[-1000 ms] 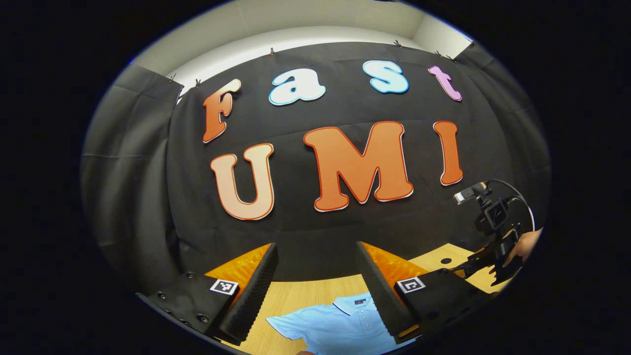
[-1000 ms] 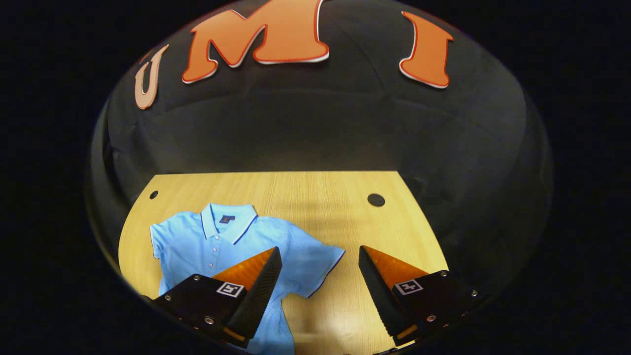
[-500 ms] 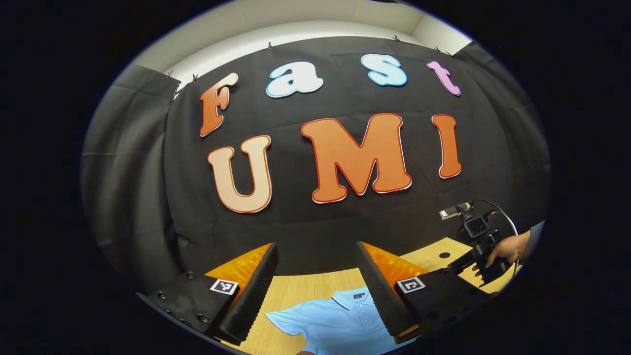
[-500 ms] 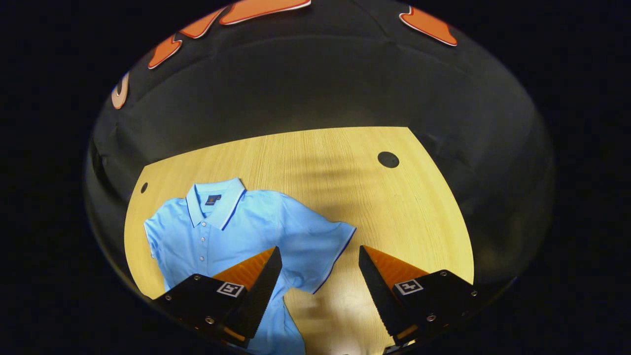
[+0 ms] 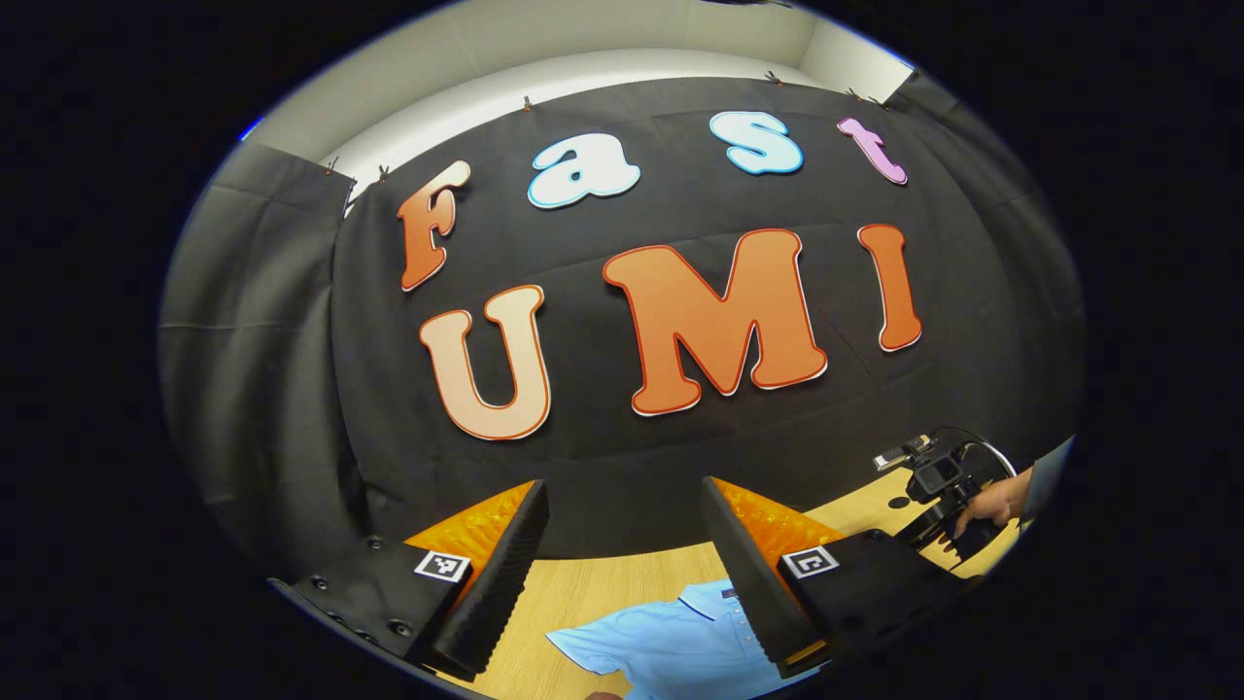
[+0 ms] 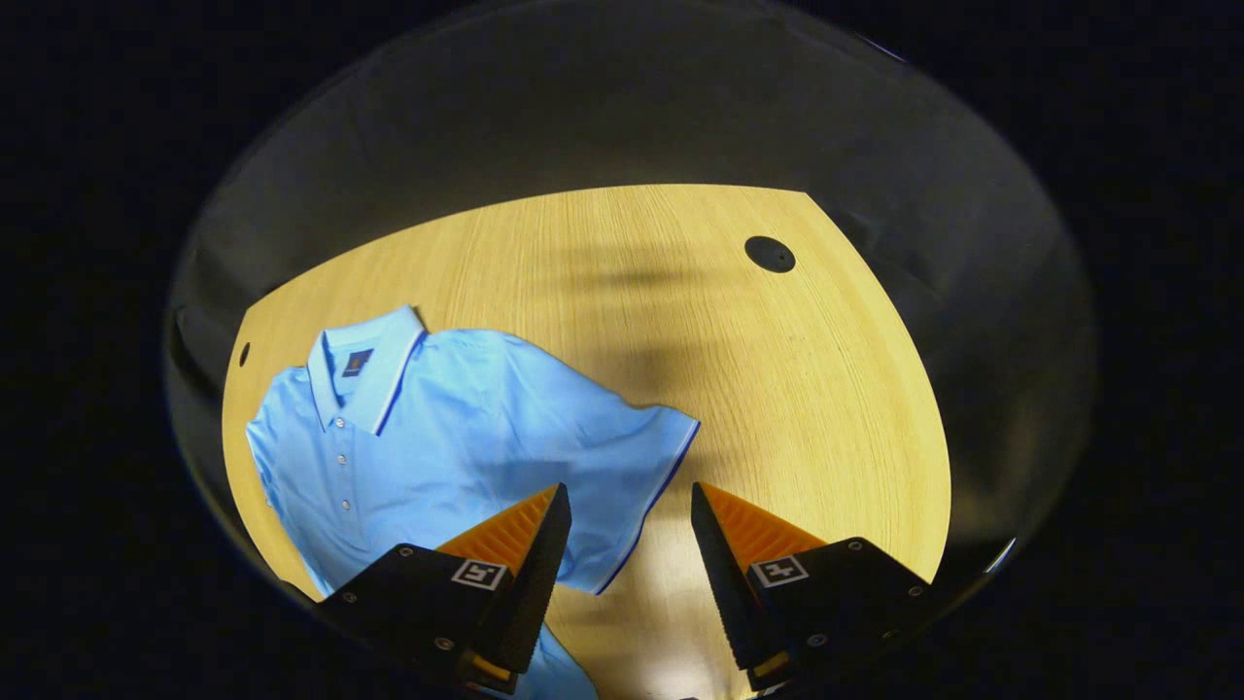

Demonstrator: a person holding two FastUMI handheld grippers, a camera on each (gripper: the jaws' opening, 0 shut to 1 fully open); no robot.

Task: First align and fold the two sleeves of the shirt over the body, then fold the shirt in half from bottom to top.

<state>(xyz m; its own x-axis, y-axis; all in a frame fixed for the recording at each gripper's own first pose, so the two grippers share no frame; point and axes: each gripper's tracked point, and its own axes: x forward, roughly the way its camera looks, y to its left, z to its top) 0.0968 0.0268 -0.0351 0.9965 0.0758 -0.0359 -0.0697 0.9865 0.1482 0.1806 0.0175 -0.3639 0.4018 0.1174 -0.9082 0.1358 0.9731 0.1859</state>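
A light blue polo shirt (image 6: 437, 437) lies flat on the wooden table (image 6: 777, 389), collar toward the far left, one short sleeve (image 6: 641, 476) spread toward the right. My right gripper (image 6: 630, 515) hovers open just above that sleeve's dark-trimmed hem, nothing between its fingers. In the left gripper view my left gripper (image 5: 622, 544) is open and held high, aimed at the booth wall, with the shirt's collar and shoulder (image 5: 671, 637) low between its fingers. The right gripper (image 5: 938, 510), held by a hand (image 5: 986, 506), shows farther off at the right.
Two dark round holes (image 6: 770, 254) (image 6: 243, 354) mark the table's far corners. Black cloth hangs close behind the far edge of the table. Bare wood stretches to the right of the shirt.
My right gripper has tilted down and come closer to the sleeve, and its fingers have narrowed a little. In the left gripper view the other gripper has sunk lower and the shirt has slid down.
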